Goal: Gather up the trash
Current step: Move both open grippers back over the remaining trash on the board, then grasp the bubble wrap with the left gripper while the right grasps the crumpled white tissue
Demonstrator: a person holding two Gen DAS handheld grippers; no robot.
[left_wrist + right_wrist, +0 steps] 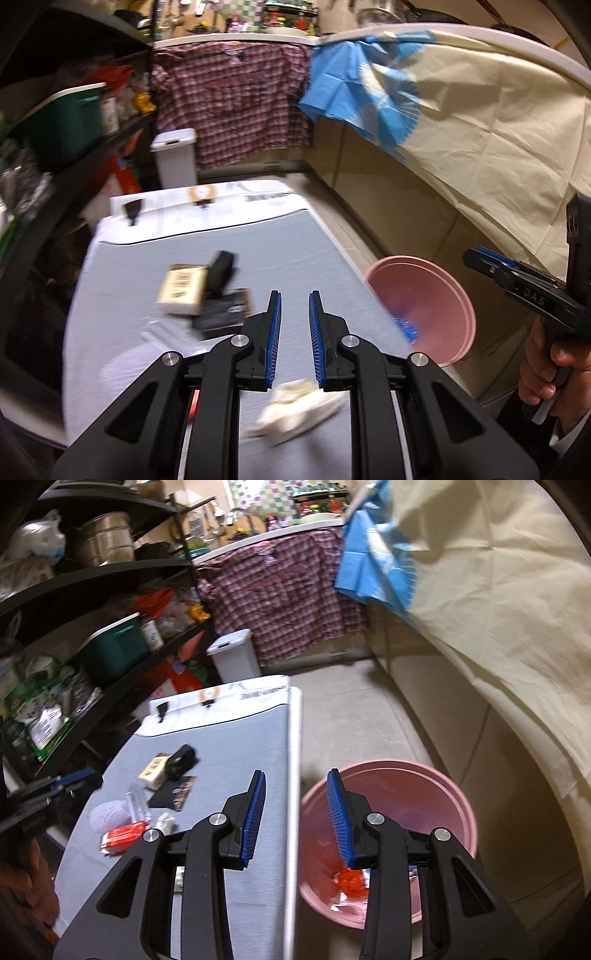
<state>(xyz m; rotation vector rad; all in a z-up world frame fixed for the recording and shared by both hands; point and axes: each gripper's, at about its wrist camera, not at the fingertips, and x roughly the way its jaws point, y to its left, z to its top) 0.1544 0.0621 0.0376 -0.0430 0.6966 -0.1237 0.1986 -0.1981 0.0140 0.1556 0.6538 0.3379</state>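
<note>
- Grey-topped table (236,746) runs up the middle of both views; dark shelving (92,576) fills the left side, and a plaid shirt (232,99) hangs across the upper centre beside a cream sheet (498,122) on the right.
- Your left gripper (294,306) sits low centre in its own view, over the table. Its jaws stand a little apart, blue pads facing, with nothing between them.
- A crumpled white tissue (295,410) lies on the table just below those jaws, partly hidden by the linkage.
- Further up and left in that view: a cream box (181,293) touching a black clip-like piece (221,271) and a dark flat packet (223,312). All are motion-blurred.
- Your right gripper (295,808) hangs over the table's right edge and the pink bucket (436,786), which stands on the tiled floor just beside the table. Its jaws are spread wider and hold nothing.
- Orange-red trash (351,882) lies inside the bucket, at the lower tip of the right-hand pad in the frame; whether it touches the pad you cannot tell.
- Lower left of the right view: a red packet (123,836), a white mesh ball (110,812) and a clear tube (136,805) remain clustered on the table.
- A white lidded bin (234,655) stands at the table's far end.
</note>
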